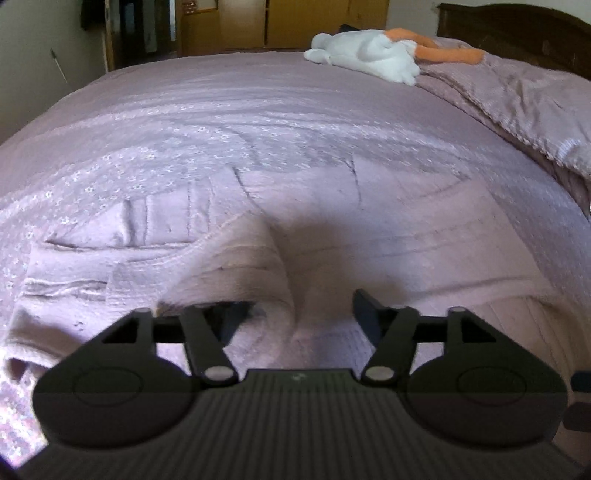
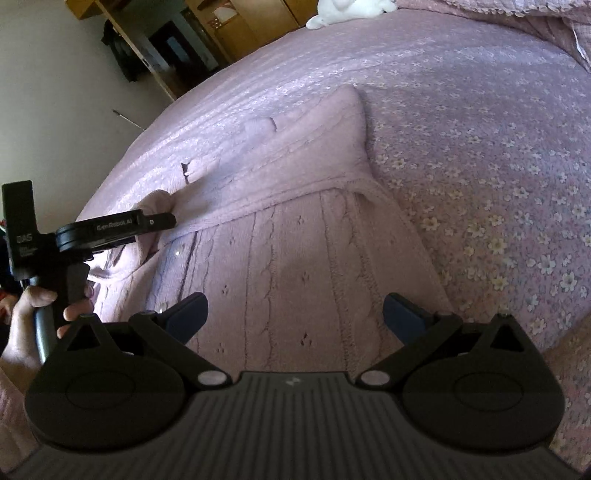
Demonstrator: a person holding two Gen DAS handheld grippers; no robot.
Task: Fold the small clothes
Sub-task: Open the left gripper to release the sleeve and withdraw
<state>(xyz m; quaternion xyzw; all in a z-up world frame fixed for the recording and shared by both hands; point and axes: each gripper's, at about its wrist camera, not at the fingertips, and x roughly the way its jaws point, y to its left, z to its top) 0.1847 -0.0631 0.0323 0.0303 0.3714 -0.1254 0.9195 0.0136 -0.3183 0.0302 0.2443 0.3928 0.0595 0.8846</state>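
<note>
While the right tongs [image 2: 295,314] gape over the sweater [image 2: 295,240], the left tongs [image 1: 295,314] spread around its fold.

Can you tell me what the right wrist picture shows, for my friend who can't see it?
A pink knitted sweater lies on a flowery bedspread, with the open right gripper hovering above it. At left, a hand holds the left gripper, its fingers against a sweater fold. A white stuffed toy lies far off.

dim daylight | soft shadows | fisheye-bent edges | slight blur
</note>
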